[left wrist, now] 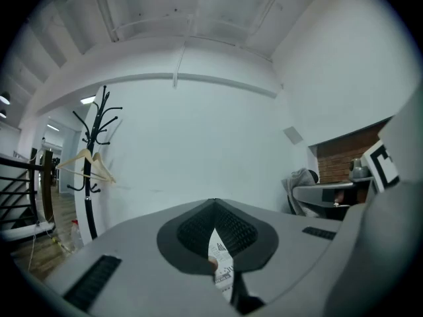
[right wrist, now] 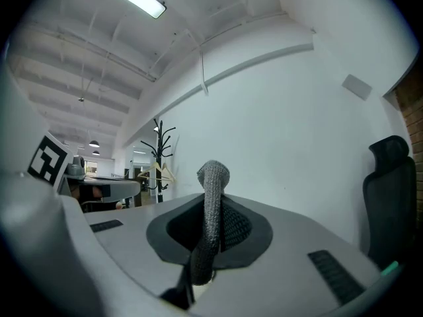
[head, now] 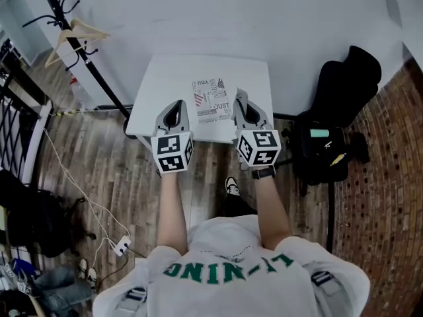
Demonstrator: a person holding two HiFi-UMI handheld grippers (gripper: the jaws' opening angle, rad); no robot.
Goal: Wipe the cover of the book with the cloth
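On the white table [head: 165, 84] lies the book [head: 213, 101], its cover printed with black and red text. My left gripper [head: 176, 105] hangs at the book's left side above the table's front edge. In the left gripper view the jaws of my left gripper [left wrist: 218, 243] are shut on a strip of the printed book [left wrist: 222, 261]. Over the book's right edge, my right gripper [head: 242, 96] is shut on a grey knitted cloth [right wrist: 211, 197]. The cloth stands up from between the jaws of the right gripper [right wrist: 210, 226]. In the head view the cloth is hidden.
A black coat rack with a wooden hanger [head: 74, 32] stands left of the table. A black office chair [head: 345, 84] with a bag is at the right, beside a brick wall. Cables and a power strip [head: 121, 246] lie on the wooden floor at the left.
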